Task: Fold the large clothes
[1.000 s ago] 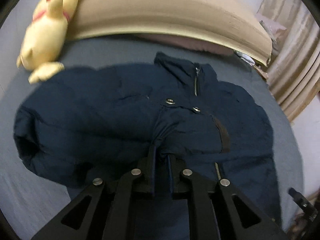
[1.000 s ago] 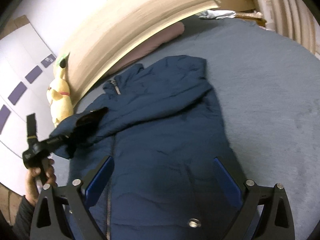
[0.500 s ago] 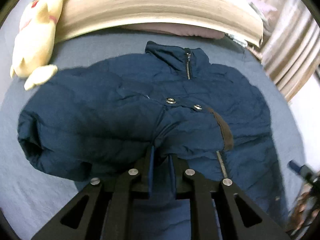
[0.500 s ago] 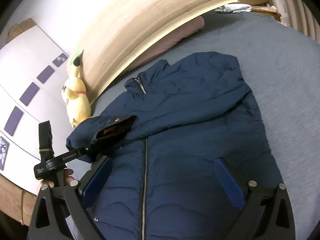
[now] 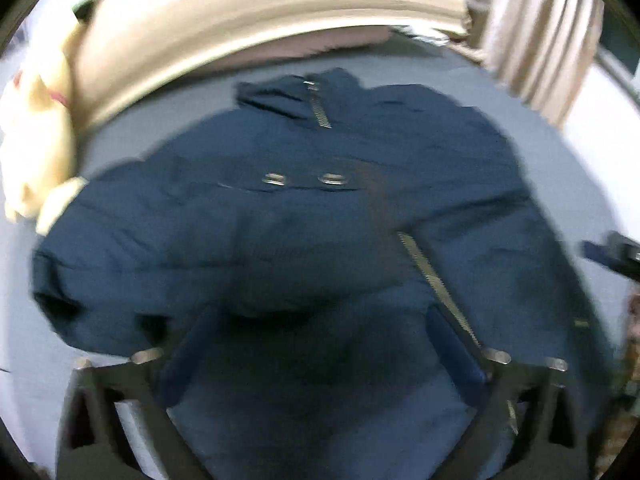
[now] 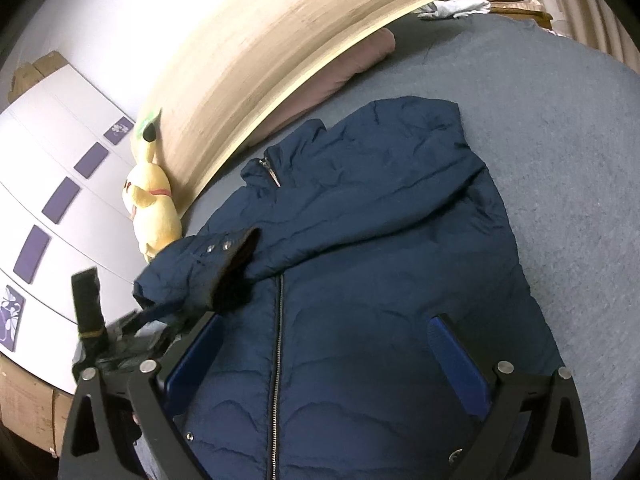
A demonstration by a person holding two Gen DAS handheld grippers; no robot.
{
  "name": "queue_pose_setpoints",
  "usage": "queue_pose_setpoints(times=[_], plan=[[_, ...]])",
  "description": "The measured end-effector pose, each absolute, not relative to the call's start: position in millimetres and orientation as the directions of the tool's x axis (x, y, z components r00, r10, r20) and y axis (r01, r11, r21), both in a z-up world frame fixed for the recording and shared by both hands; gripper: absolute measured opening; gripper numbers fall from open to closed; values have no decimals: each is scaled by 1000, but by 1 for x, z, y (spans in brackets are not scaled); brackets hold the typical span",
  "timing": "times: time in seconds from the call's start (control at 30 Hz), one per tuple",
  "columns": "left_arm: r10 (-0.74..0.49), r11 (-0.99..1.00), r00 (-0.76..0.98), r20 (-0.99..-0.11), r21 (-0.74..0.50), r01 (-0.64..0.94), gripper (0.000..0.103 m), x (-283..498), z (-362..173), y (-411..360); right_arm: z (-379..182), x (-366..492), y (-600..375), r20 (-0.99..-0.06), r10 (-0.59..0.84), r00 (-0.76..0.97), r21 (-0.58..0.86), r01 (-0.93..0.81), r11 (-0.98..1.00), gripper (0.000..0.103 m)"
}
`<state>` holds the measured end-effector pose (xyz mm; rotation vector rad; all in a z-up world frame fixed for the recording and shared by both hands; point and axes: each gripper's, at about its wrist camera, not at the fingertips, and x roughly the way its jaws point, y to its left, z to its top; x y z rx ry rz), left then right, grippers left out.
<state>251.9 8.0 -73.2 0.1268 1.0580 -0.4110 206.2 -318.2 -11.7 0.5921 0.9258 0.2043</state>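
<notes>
Home bedroom: bed (image 6: 560,128), headboard (image 6: 304,52), plush toy (image 6: 154,208).

Jacket (image 6: 384,264): navy quilted cloth, faint sheen, creased; metal zip and snaps. Bed cover (image 6: 560,128) beyond right gripper: grey, matt, napped. Plush toy (image 6: 154,210): yellow fuzzy fabric. Headboard (image 6: 280,52): pale streaked wood.

A yellow plush toy (image 6: 154,210) leans against the beige headboard (image 6: 280,64) beside a mauve pillow (image 6: 344,68).

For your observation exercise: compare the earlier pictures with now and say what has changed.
The left tool has let go of the dark blue padded jacket's sleeve; its jaws are opening, and the sleeve lies folded across the chest. The right tool stays open above the jacket.
</notes>
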Motion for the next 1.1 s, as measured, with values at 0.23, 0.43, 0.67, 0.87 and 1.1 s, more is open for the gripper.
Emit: queue_pose_setpoints(times=[0.23,0.43,0.67,0.87,1.1], plan=[[-272,953,570,-776,-133,274,103,239,-46,44,-15,212,-313,-683,436,586,580,71,812,103],[-304,953,627,-717,-234,194,103,219,-33,94,-27,237,-283,-607,615,504,739,73,669,103],[-356,872,684,-636,-490,-1,103,211,-40,167,-63,294,-204,-491,789,369,870,154,469,102],[-407,737,684,-606,-660,-146,103,209,-74,215,-90,321,-178,-521,767,376,854,232,466,84],[-402,685,698,-592,-701,-199,103,202,-95,228,-76,330,-168,-578,717,389,811,175,559,15]])
